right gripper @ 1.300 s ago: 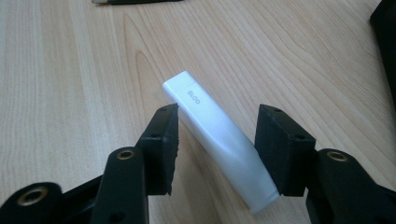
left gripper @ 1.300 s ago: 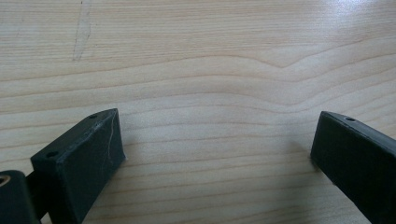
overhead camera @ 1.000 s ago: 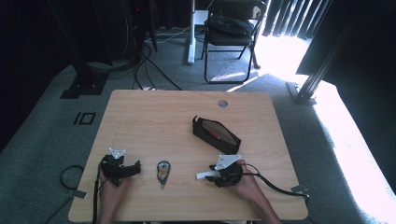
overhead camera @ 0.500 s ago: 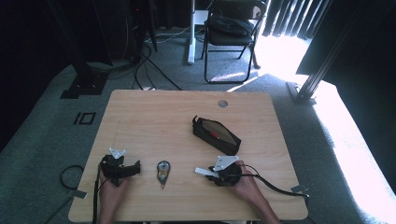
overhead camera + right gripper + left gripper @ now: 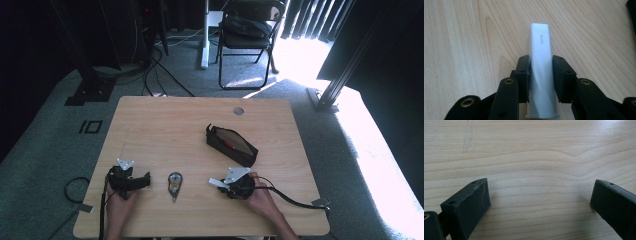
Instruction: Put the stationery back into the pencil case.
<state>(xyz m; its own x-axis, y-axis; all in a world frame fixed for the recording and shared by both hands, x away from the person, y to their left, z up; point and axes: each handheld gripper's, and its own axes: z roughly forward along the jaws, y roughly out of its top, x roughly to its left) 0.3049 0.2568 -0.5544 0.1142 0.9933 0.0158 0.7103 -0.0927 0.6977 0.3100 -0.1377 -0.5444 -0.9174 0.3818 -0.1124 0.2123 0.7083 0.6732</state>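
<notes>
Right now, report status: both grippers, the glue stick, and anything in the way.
Right gripper jaws just closing, pads on the white glue stick. Left gripper open on bare table. Pencil case and tape dispenser lie apart, nothing blocking.

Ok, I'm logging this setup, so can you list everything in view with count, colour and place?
table: one, light wood, centre.
glue stick: one, white, between the right gripper's pads.
pouch: one, black, open, right of table centre.
tape dispenser: one, grey, near edge between the grippers.
folding chair: one, black, on the floor beyond the table.
left gripper: one, black, jaws wide apart over bare wood.
right gripper: one, black, jaws have just been closing, pressing the glue stick.
</notes>
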